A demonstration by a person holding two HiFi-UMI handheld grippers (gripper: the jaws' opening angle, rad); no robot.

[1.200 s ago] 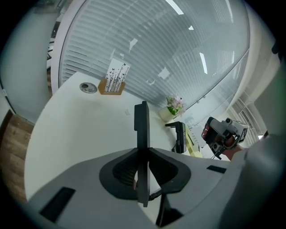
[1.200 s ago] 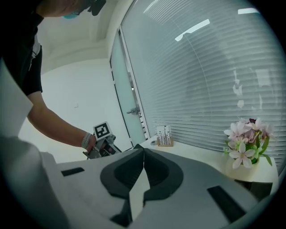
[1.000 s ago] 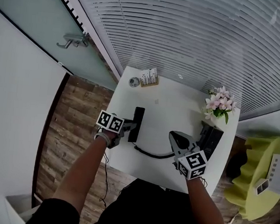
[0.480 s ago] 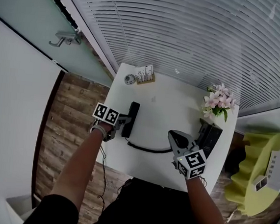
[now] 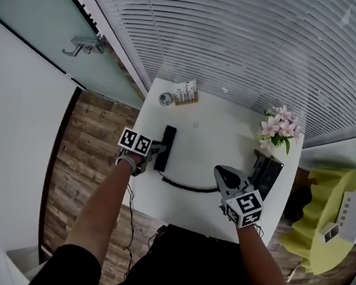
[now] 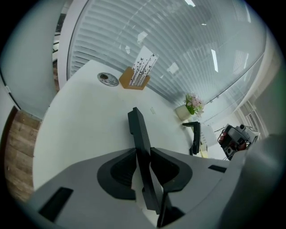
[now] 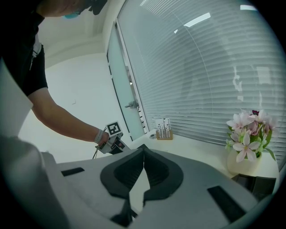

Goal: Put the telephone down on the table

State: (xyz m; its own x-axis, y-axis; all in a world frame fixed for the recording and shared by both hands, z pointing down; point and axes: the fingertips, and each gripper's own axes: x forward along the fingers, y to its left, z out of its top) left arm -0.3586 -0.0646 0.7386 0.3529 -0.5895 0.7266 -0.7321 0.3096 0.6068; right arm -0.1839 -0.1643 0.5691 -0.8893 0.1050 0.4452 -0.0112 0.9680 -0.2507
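The black telephone handset (image 5: 164,147) lies lengthwise on the white table (image 5: 223,130) near its left edge, its cord (image 5: 186,185) trailing right toward the telephone base (image 5: 267,170). My left gripper (image 5: 155,155) is at the handset's near end. Its jaws have just been opening. In the left gripper view the handset (image 6: 139,134) still runs between the left gripper (image 6: 143,154) pads, with a sliver of table showing beside it. My right gripper (image 5: 222,174) hovers over the table's near right part. In the right gripper view the right gripper (image 7: 144,152) is shut and empty.
A vase of pink flowers (image 5: 279,131) stands at the right rear, just behind the telephone base. A card holder (image 5: 185,95) and a small round object (image 5: 165,98) sit at the far left corner. Window blinds rise behind the table. Wooden floor lies off the left edge.
The left gripper has carried the handset left and down onto the table near the left edge. Its jaws have spread a little. The right gripper has stayed put.
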